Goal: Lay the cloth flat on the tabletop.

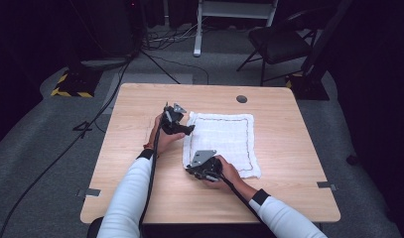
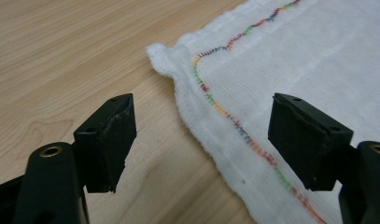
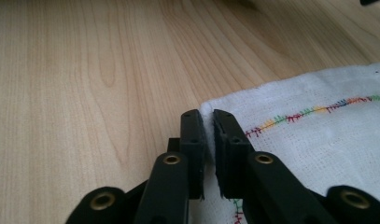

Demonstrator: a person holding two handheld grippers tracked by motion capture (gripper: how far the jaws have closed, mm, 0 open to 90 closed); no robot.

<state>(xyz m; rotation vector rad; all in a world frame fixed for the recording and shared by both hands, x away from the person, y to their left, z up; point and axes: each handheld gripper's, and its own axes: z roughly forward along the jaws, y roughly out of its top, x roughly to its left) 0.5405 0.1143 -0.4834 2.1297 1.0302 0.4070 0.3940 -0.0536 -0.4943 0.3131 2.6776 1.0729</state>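
Note:
A white cloth [image 1: 224, 141] with a multicoloured stitched border lies flat on the wooden table [image 1: 140, 99]. My left gripper [image 1: 183, 130] is at the cloth's far left corner, open, its jaws on either side of the cloth's left edge [image 2: 204, 109]. At the near left corner my right gripper [image 1: 195, 168] is shut on the cloth; in the right gripper view a pinch of the white cloth corner [image 3: 207, 122] sits between the closed jaws [image 3: 209, 140]. A hand holds each gripper.
A round grey grommet [image 1: 241, 98] sits in the table near its far edge. Beyond the table are a black folding chair [image 1: 279, 42], a white stand leg [image 1: 198, 29] and cables on the grey floor. Bare wood lies left of the cloth.

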